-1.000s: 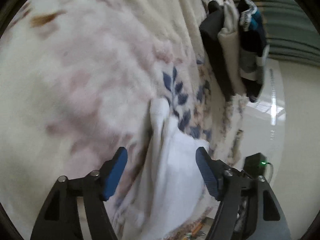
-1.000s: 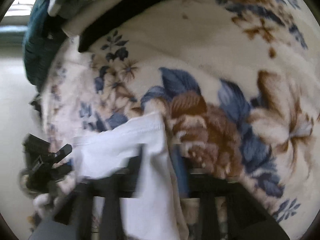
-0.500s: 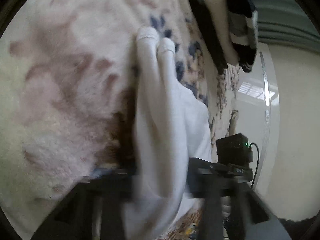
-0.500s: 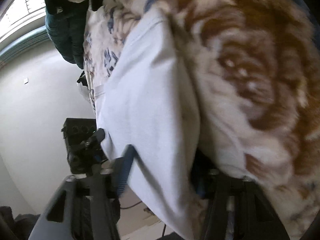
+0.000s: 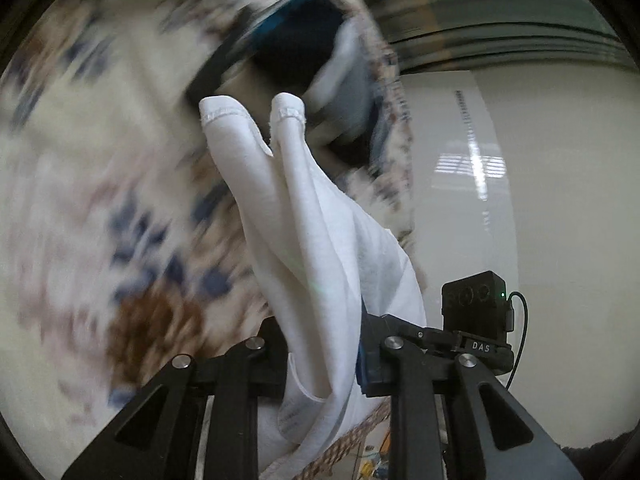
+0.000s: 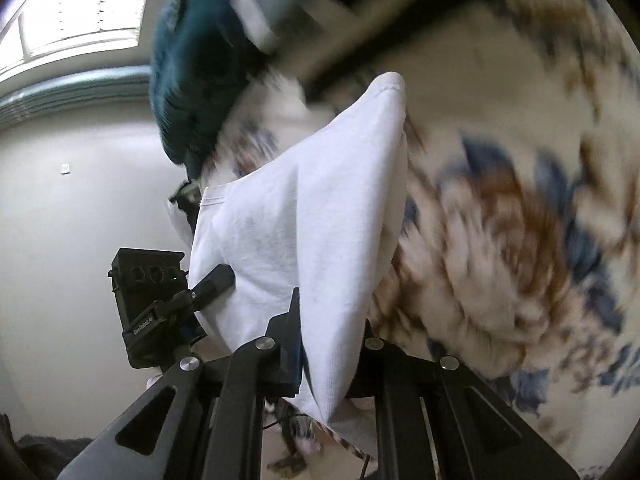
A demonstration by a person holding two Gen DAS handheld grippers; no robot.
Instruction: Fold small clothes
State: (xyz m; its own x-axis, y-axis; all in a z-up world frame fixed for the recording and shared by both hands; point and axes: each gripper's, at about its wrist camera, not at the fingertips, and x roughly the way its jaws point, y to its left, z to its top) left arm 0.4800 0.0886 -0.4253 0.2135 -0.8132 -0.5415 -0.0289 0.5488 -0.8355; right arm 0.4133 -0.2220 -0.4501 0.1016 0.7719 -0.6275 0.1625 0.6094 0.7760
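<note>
A small white garment (image 5: 312,240) hangs lifted off the floral blanket (image 5: 100,200), held by both grippers. My left gripper (image 5: 324,356) is shut on one part of it, with two hemmed ends pointing away above the jaws. My right gripper (image 6: 328,344) is shut on another part of the same white garment (image 6: 312,216), which drapes up from the jaws to a hemmed corner. The other gripper shows in each wrist view, at the right (image 5: 476,320) and at the left (image 6: 160,312).
A pile of folded dark, teal and cream clothes (image 5: 304,48) lies on the far part of the blanket, also in the right wrist view (image 6: 208,60). Beyond the blanket edge (image 5: 396,140) is glossy pale floor (image 5: 520,200) and a wall with a window (image 6: 72,12).
Both grippers closed on the white garment and lifted it off the blanket. The view has swung fast toward the pile of clothes; the blanket is blurred.
</note>
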